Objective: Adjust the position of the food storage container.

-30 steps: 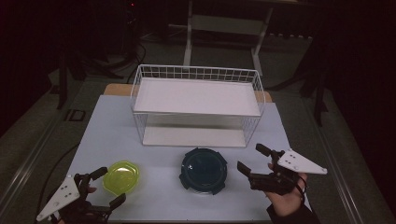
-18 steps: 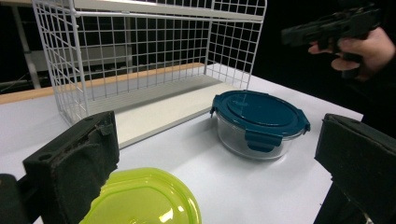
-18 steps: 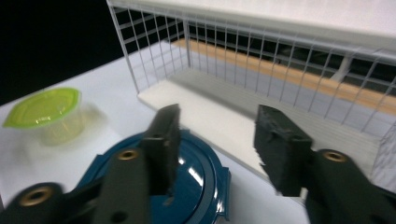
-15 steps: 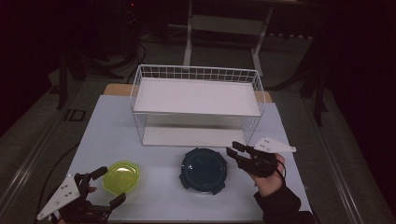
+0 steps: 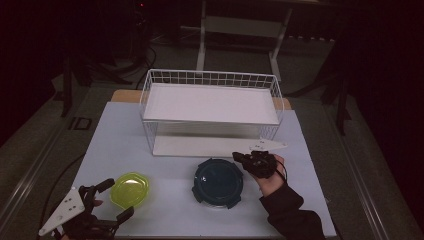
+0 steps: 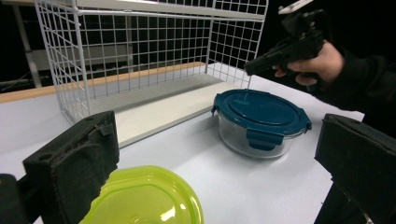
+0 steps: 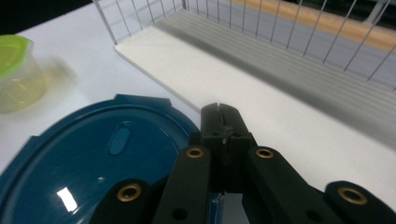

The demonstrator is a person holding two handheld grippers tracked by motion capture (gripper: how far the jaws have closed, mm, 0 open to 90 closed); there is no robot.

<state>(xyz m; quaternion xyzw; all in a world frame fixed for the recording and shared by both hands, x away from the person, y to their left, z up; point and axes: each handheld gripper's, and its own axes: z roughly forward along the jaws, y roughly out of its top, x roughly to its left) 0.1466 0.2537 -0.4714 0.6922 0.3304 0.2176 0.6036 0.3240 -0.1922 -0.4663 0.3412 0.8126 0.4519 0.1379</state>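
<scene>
A round glass container with a dark blue clip lid sits at the table's front middle. My right gripper hovers just over the lid's far right rim, jaws shut together with nothing between them. A small container with a yellow-green lid stands to the left. My left gripper rests open just in front of it, jaws wide apart, holding nothing.
A white wire rack with a flat upper shelf and a white base board stands behind both containers. The table is covered in white; its front edge is close to my hands.
My right gripper has moved left and away from me to the blue lid's far right rim, and its jaws have shut. The left gripper has stayed put.
</scene>
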